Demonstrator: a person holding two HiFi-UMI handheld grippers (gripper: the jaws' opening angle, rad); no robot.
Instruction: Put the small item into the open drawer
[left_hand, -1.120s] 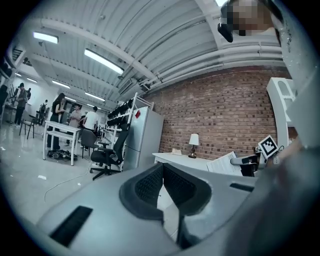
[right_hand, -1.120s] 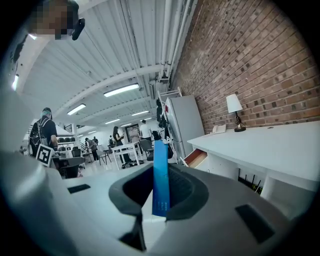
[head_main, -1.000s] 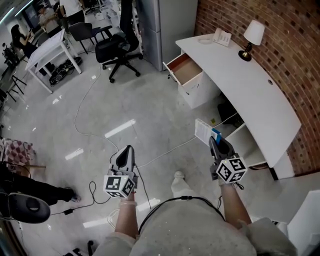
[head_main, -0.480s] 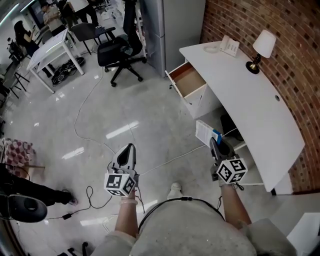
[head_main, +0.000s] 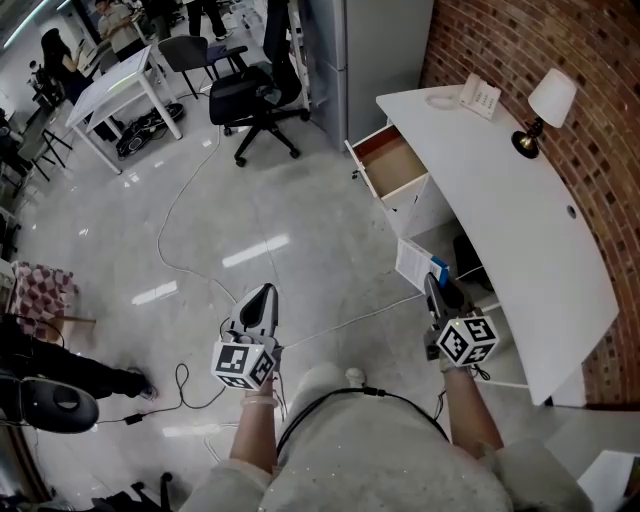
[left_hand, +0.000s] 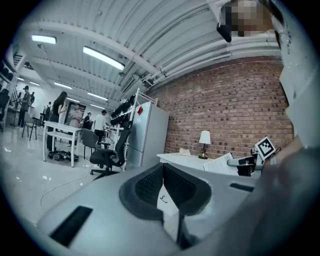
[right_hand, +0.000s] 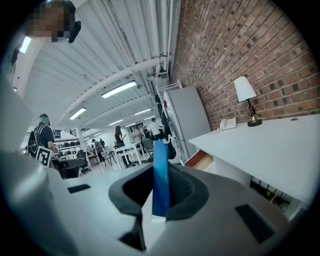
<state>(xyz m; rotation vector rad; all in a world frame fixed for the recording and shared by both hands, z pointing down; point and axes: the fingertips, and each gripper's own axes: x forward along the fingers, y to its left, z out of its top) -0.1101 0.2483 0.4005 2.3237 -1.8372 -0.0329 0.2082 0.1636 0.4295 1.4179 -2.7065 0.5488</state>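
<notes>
A thin flat item, white with a blue edge (head_main: 416, 264), stands clamped in my right gripper (head_main: 432, 284); in the right gripper view the blue edge of the item (right_hand: 161, 176) rises upright between the jaws. The open drawer (head_main: 392, 160) sticks out of the left end of the white desk (head_main: 520, 220), well ahead of both grippers, with its wooden bottom showing. The drawer (right_hand: 200, 159) also appears small in the right gripper view. My left gripper (head_main: 262, 296) hangs over the floor with its jaws together and nothing in them.
A lamp (head_main: 547, 104) and a telephone (head_main: 481, 98) stand on the desk by the brick wall. A grey cabinet (head_main: 370, 50) rises beyond the drawer. An office chair (head_main: 250, 98), a white table (head_main: 110, 85) and a floor cable (head_main: 178, 225) lie to the left.
The person has walked forward, so the desk and drawer have shifted right and down in the head view. Both grippers keep their pose and the right one still holds the item.
</notes>
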